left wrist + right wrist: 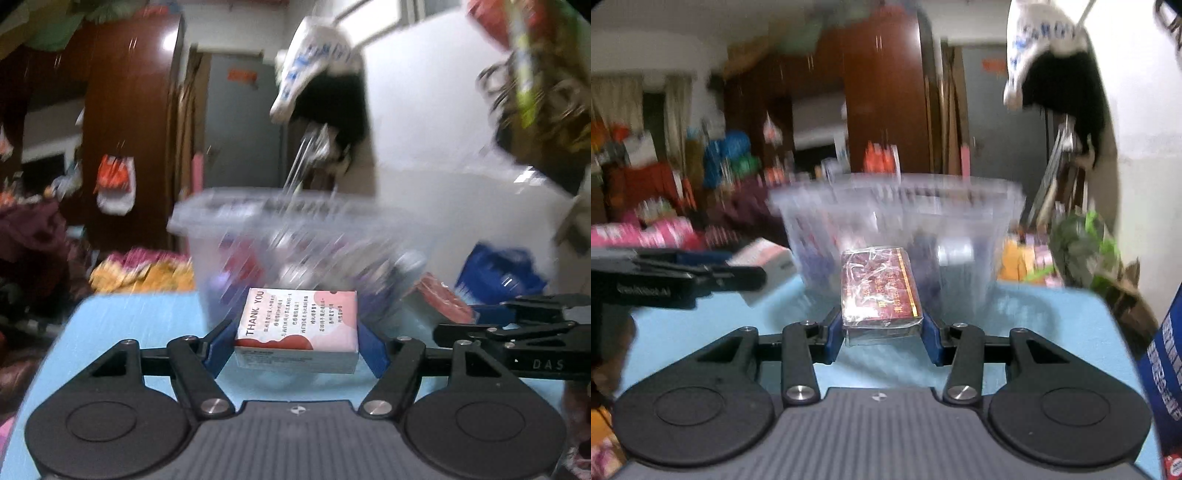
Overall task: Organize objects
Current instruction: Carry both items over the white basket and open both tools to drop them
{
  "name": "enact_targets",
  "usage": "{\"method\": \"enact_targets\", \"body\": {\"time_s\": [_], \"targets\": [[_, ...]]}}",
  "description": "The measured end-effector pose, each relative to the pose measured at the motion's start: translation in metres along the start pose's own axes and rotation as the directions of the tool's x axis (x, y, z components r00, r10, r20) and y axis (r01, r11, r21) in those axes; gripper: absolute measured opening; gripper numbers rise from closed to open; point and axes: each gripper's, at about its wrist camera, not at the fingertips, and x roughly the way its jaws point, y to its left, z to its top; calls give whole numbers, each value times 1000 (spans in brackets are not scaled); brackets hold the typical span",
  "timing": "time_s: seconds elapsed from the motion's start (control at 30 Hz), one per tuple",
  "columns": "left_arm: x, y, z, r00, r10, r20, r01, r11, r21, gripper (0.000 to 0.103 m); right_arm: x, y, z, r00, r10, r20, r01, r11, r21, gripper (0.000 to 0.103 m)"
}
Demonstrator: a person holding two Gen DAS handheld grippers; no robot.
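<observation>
A white and pink box (295,321) printed "THANK YOU" sits between the blue pads of my left gripper (295,334), which is shut on it above the light blue table (129,325). My right gripper (882,332) is shut on a dark red box (879,288) wrapped in clear film. Just ahead of both stands a clear plastic bin (295,229) (897,206) with several blurred items inside. The right gripper (517,332) and its red box (443,302) show at the right of the left wrist view. The left gripper (701,277) and its white box (764,258) show at the left of the right wrist view.
A blue bag (498,273) lies right of the bin. A blue printed package (1167,350) stands at the right edge of the table (1052,325). Green foliage (1082,240) and clutter lie beyond the far edge. A brown wardrobe (129,110) stands behind.
</observation>
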Motion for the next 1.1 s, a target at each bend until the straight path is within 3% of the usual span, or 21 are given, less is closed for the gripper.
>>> {"method": "enact_targets", "body": {"time_s": [0.1,0.17,0.27,0.4,0.47,0.5,0.53,0.6,0.7,0.8,0.87,0.97,1.1], "targets": [[-21,-7,34,994,-43,101,47,998,-32,74,-21,9,39,993,-36,108,38,999,-13,47],[-18,-12,67,992,-39,123,44,998,-37,74,-14,8,71,992,-58,114,60,998,-14,47],[7,-20,115,993,18,113,-15,1000,-26,74,22,1,111,987,-146,68,149,988,-32,47],[53,-16,141,997,74,37,-72,995,-62,74,75,-10,130,977,-211,-28,209,976,-62,48],[71,-10,144,997,77,14,-75,992,-100,74,88,-14,129,971,-237,-36,234,969,-81,49],[82,-7,144,998,64,-13,-65,991,-116,75,93,-16,127,970,-240,-44,235,968,-86,58],[87,-4,145,998,53,-23,-56,990,-131,76,96,-18,125,970,-236,-54,231,970,-79,78],[98,1,143,998,60,-35,-64,987,-145,91,90,-21,121,974,-226,-27,224,973,-62,96],[85,5,132,997,78,19,-75,989,-128,103,71,-27,113,982,-187,9,187,982,-35,103],[67,6,125,992,101,69,-95,991,-94,103,49,-30,107,985,-167,39,167,986,2,103],[54,11,118,992,68,105,-58,994,-97,103,39,-31,101,988,-149,43,149,989,15,103],[43,17,108,998,40,54,-34,992,-122,103,34,-31,93,984,-179,24,178,984,19,103],[28,21,96,998,44,47,-38,993,-112,103,30,-25,82,972,-234,26,234,972,18,103]]}}
